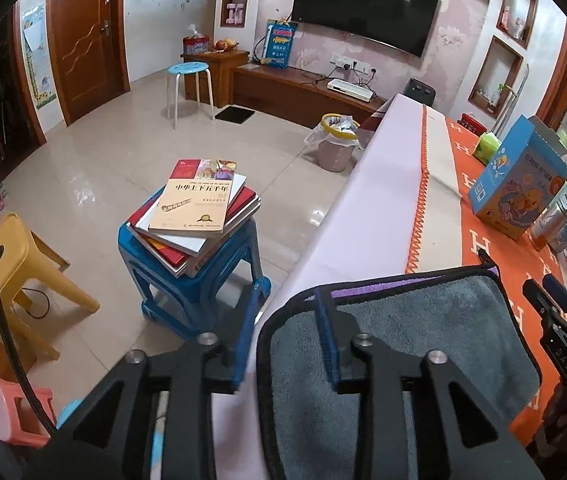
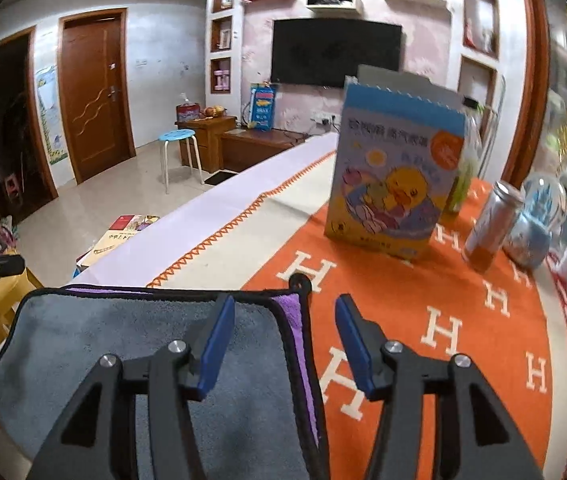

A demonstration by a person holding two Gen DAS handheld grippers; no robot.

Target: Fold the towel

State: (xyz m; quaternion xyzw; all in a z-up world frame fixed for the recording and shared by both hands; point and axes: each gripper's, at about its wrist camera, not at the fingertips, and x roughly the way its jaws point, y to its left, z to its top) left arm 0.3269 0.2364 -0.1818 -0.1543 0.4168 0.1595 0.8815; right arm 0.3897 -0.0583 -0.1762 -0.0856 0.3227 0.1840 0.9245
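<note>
Living room with glossy beige tile floor (image 1: 95, 160), wooden door (image 1: 83, 40), wall-mounted TV (image 1: 363, 12) on pinkish floral wallpaper, low wooden cabinet (image 1: 295, 92), blue stool (image 1: 187, 70), yellow chair (image 1: 15, 256).

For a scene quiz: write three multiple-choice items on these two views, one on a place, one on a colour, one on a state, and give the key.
1. Where do the books lie?
A. on a blue stool
B. on the table
C. on the yellow chair

2. What colour is the towel's top face?
A. orange
B. grey
C. white

3. How do the two claws stand?
A. both open
B. both shut on the towel
C. only the left one open

Key: 1 A, the pile sits on the blue stool beside the table. 2 B, the towel is grey on top, with purple showing at its edge. 3 A, the left claw and the right claw each show a gap between their blue pads, gripping nothing.
</note>
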